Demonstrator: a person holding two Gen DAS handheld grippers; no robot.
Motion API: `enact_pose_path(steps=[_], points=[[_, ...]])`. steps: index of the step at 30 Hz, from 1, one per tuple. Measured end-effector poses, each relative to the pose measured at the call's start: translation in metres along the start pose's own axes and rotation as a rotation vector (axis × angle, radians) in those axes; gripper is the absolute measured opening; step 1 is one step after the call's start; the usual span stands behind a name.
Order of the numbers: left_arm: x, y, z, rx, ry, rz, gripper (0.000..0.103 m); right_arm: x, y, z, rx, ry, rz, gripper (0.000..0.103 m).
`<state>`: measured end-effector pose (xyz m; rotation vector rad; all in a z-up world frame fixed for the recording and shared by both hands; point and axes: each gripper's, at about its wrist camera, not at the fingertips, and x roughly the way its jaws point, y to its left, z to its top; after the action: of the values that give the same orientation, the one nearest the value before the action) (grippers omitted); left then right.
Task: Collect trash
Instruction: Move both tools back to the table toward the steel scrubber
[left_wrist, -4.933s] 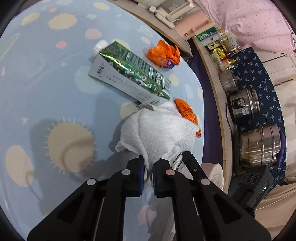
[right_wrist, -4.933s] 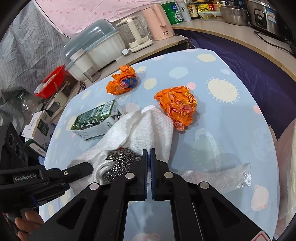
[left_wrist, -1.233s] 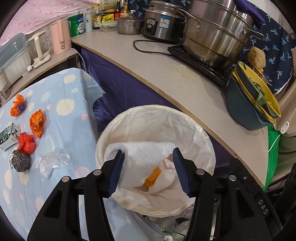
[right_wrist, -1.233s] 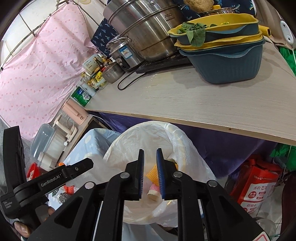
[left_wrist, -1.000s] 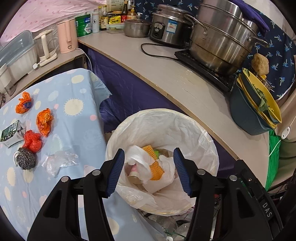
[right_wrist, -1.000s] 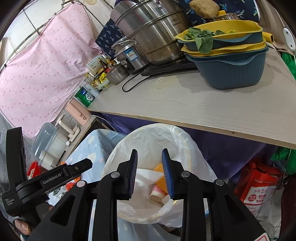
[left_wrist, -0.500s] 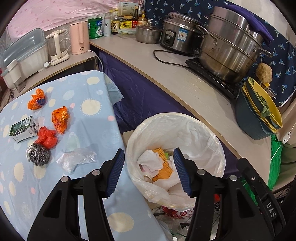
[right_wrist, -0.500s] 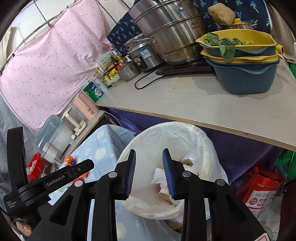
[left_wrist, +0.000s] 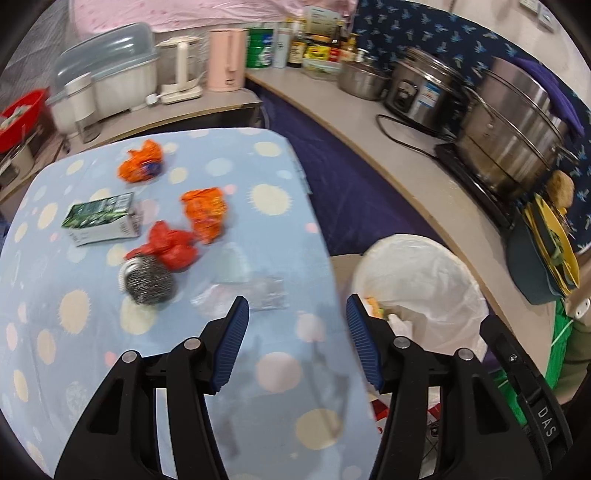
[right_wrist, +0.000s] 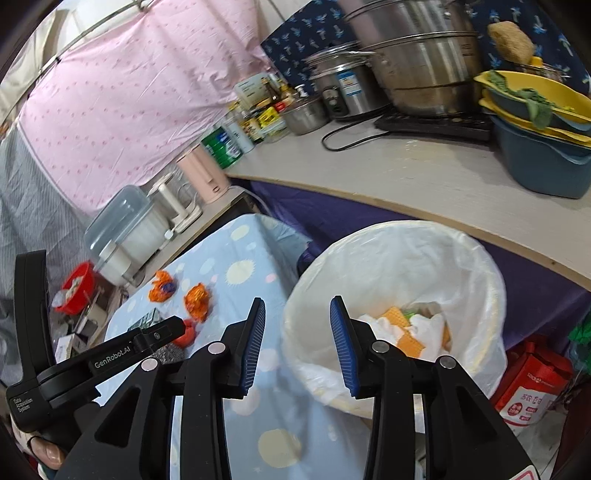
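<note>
A long pale counter (left_wrist: 373, 140) curves along the wall, smooth and wood-grained at its edge. It carries big steel pots (left_wrist: 513, 122), a pink jug (left_wrist: 226, 59) and a stack of blue and yellow plastic basins (right_wrist: 539, 147).

In front of it a second, lower counter (left_wrist: 280, 369) is covered with a light blue cloth printed with pale yellow suns and dots.

Beside that cloth stands one round bin (right_wrist: 476, 266) lined with a thin, wrinkled white plastic bag. In it lie crumpled white paper (right_wrist: 384, 325) and pieces of orange waffle-textured stuff (right_wrist: 410, 341).

The trash not yet collected lies on the blue cloth, well apart from the bin:
- one green and white carton (left_wrist: 101, 218), boxy, lying on its side;
- two crumpled orange wrappers (left_wrist: 205, 216), shiny and creased, the second (left_wrist: 140, 166) farther back;
- one crumpled red wrapper (left_wrist: 173, 247) touching a round steel wool scrubber (left_wrist: 147, 282);
- one flat clear plastic bag (left_wrist: 243, 291), nearest the left claw.

The left claw (left_wrist: 295, 336) is above the edge of the blue cloth, its ribbed blue pads spread wide with nothing between them. The right claw (right_wrist: 297, 339) is over the bin's rim; its jaws are opening, and they hold nothing.
</note>
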<state>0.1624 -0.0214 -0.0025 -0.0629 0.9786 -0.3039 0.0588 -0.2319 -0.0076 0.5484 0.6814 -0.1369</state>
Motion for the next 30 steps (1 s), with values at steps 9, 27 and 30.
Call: enact_pose_path(steps=[9,27,30], points=[[-0.005,0.09,-0.012,-0.135,0.005,0.117,0.057,0.045,0.064,-0.025,-0.108,0.104,0.054,0.042],[0.012,0.176,-0.019,-0.312,0.037,0.15,0.072,0.141,0.119,-0.054,-0.181,0.257,0.064,0.055],[0.017,0.178,-0.016,-0.315,0.043,0.146,0.072,0.157,0.122,-0.053,-0.18,0.271,0.055,0.055]])
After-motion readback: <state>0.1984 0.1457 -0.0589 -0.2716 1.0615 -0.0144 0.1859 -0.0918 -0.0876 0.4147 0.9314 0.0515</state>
